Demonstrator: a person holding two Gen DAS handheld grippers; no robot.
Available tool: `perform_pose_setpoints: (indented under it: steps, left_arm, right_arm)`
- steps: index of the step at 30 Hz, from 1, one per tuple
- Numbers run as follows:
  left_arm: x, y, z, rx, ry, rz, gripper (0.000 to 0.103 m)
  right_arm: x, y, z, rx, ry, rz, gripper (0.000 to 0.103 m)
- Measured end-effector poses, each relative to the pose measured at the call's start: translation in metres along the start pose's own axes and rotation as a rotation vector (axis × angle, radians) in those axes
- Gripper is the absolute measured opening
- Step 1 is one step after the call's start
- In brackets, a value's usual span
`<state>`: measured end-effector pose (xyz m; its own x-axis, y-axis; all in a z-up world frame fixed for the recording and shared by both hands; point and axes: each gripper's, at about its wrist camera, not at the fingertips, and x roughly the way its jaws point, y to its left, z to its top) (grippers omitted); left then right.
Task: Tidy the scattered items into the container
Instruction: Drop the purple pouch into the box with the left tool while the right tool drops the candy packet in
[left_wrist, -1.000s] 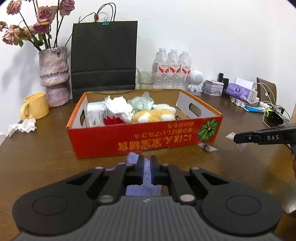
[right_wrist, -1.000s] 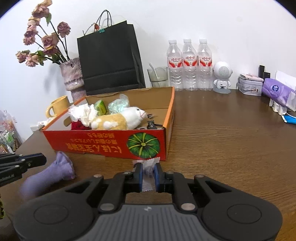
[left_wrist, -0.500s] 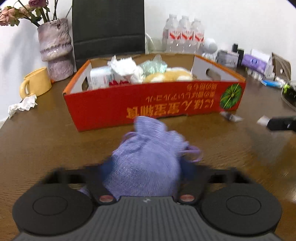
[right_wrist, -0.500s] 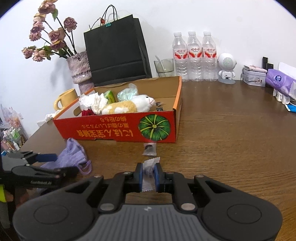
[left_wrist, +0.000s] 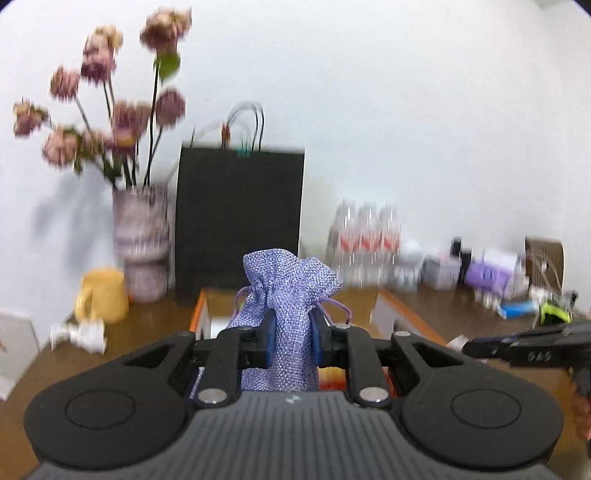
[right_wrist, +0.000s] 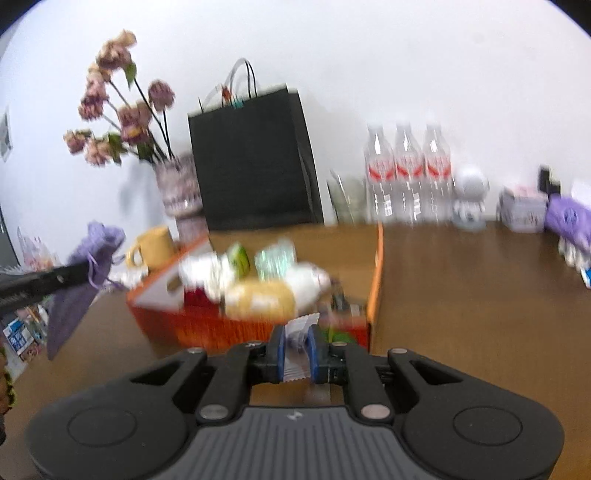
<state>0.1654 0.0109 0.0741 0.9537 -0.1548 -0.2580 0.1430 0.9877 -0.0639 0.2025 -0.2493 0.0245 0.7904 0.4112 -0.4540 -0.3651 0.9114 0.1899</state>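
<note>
Box on brown wooden table

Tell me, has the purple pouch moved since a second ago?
Yes. The purple pouch has come up off the table, clamped in the left gripper, now level with the orange box rim.
</note>
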Motion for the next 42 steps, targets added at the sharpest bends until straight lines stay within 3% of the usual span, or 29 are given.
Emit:
perform_pose_setpoints:
  steps: [4,9,14,21,26,29,31,33,34,38,42]
  left_arm:
    - [0.037,-0.004,0.017,-0.028,-0.014,-0.014,0.019]
    - [0.108,0.0,0.01,-0.114,0.075,-0.014,0.019]
    - [0.162,0.005,-0.009,-0.148,0.155,-0.003,0.019]
    - [0.198,0.004,-0.028,-0.081,0.228,-0.001,0.021]
    - [0.196,0.0,-0.032,-0.057,0.226,0.01,0.033]
    - [0.194,-0.002,-0.032,-0.043,0.219,0.017,0.05]
    - [0.192,-0.004,-0.031,-0.038,0.217,0.024,0.074]
    - [0.19,-0.004,-0.03,-0.036,0.211,0.035,0.093]
    - [0.189,-0.005,-0.029,-0.031,0.202,0.043,0.099]
    - [0.182,-0.006,-0.024,-0.021,0.176,0.057,0.103]
    - [0.179,-0.006,-0.021,-0.019,0.172,0.06,0.103]
  right_arm:
    - [0.021,0.003,0.033,-0.014,-0.053,-0.001,0.012]
    - [0.069,0.0,0.061,0.004,-0.051,-0.012,0.012]
    - [0.124,-0.01,0.064,0.02,0.013,-0.037,0.012]
    - [0.18,-0.02,0.053,0.002,0.113,-0.053,0.012]
    - [0.187,-0.02,0.045,-0.008,0.15,-0.059,0.014]
    - [0.185,-0.019,0.043,-0.01,0.151,-0.064,0.016]
    - [0.184,-0.019,0.043,-0.011,0.153,-0.068,0.029]
    - [0.182,-0.019,0.044,-0.012,0.149,-0.069,0.067]
    - [0.18,-0.018,0.045,-0.016,0.144,-0.073,0.074]
    - [0.173,-0.016,0.049,-0.027,0.129,-0.087,0.09]
    - [0.168,-0.017,0.052,-0.016,0.127,-0.093,0.096]
